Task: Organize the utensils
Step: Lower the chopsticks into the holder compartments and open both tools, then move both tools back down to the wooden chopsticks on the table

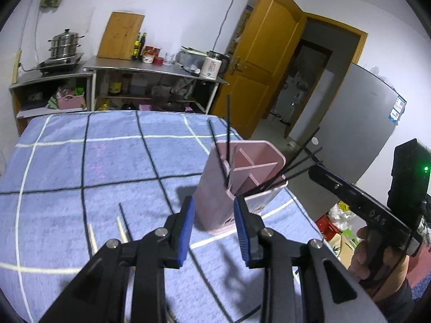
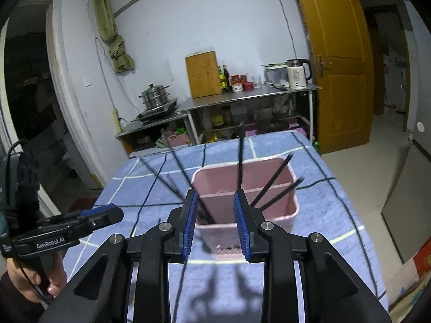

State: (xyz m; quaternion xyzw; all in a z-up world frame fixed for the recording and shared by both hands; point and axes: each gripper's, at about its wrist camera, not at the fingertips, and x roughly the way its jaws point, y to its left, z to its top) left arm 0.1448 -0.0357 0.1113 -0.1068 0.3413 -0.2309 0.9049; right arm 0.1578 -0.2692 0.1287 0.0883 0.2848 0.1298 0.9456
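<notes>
While hovering above table (image 1: 67, 161), left gripper (image 1: 212, 228): released, jaws wide, nothing between the blue pads (image 1: 186, 231).
Right gripper (image 2: 215, 223): also slack and empty, jaws spread, poised over near rim of holder; seen in left view at far right, tips just beside the leaning sticks.
Holder (image 1: 215, 204): pink, upright on the blue checked cloth, split into compartments by inner walls, straight ahead of both grippers and near right edge of table.
Sticks in holder (image 1: 227, 140): black, thin; some close to upright in the left compartment, others fanned out and leaning over the right rim.
Loose sticks (image 1: 124, 223): one black and at least two pale, flat on the cloth, left of left gripper, near ends hidden behind its linkage.
Key relation: loose sticks left of and just beside left finger, well apart from holder; long axis pointing away from the camera, roughly parallel to the fingers.
Nearer hand: left, clearly; right parked at holder, farther off.
Next move, judged: shift left and drop, probably with a wrist turn to close across the thin axis.
Risk: thin sticks on soft cloth, likely to roll or get pinched with fabric.
Progress: partial, probably more than half.
</notes>
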